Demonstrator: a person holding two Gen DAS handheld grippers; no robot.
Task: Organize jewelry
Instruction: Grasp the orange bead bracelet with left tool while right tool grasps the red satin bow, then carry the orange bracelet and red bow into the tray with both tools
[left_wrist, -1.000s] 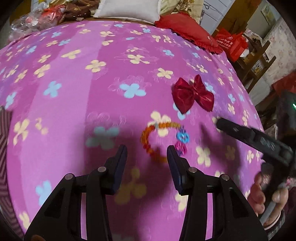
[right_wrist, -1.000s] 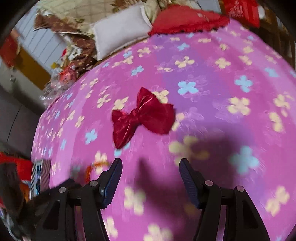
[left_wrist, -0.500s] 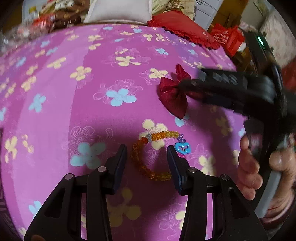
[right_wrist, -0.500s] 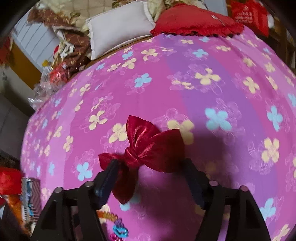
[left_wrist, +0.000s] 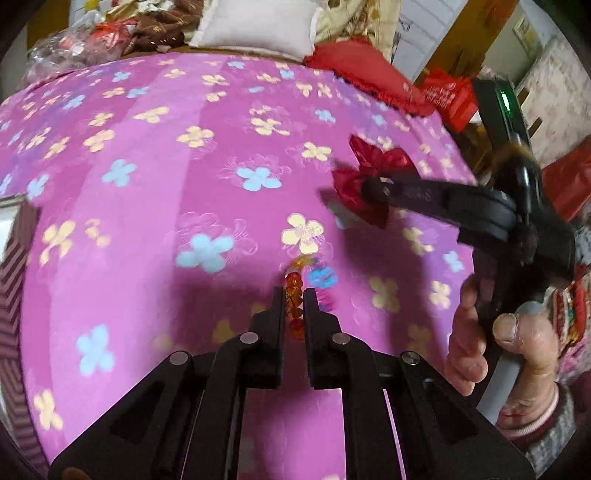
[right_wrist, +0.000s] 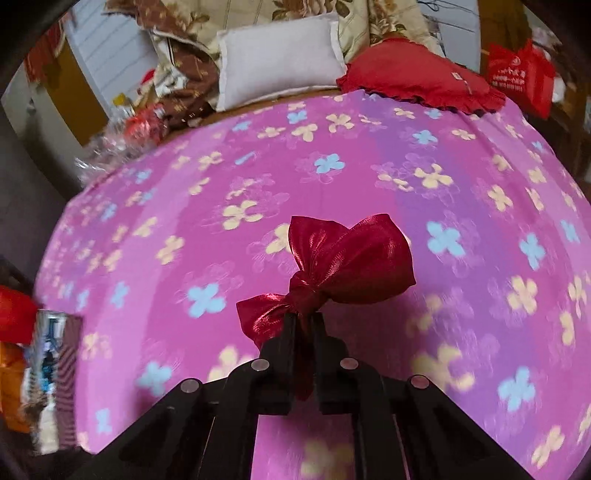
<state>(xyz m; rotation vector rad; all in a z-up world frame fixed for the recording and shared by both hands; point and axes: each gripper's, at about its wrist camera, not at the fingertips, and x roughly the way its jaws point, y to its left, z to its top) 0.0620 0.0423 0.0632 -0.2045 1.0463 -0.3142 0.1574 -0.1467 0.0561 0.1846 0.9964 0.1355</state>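
A bed with a pink flowered cover (left_wrist: 155, 206) filled most of both views. At its far edge, toward twelve o'clock, lay a white pillow (right_wrist: 279, 59) with a red cushion (right_wrist: 417, 81) just beside it at about one o'clock, and a red bag (right_wrist: 517, 74) stood farther out at two o'clock. A heap of brown patterned cloth (right_wrist: 188, 85) sat at eleven o'clock, near the pillow.

In the left wrist view the person's right hand (left_wrist: 498, 350) gripped a handle at four o'clock. The right gripper (right_wrist: 303, 325) had its fingers (right_wrist: 289, 343) pressed close on the knot of a dark red bow (right_wrist: 343, 273), one loop spreading up toward one o'clock and the smaller loop toward nine o'clock. Seen from the left wrist, the bow hung at two o'clock, clear of the cover.

The left gripper (left_wrist: 294, 302) had its fingers (left_wrist: 275, 325) drawn nearly together, pinching a strand of orange beads (left_wrist: 294, 291). This bracelet sat at the centre of that view, low against the cover. Its blue and pink charms (left_wrist: 322, 282) lay just beside the right finger, blurred.
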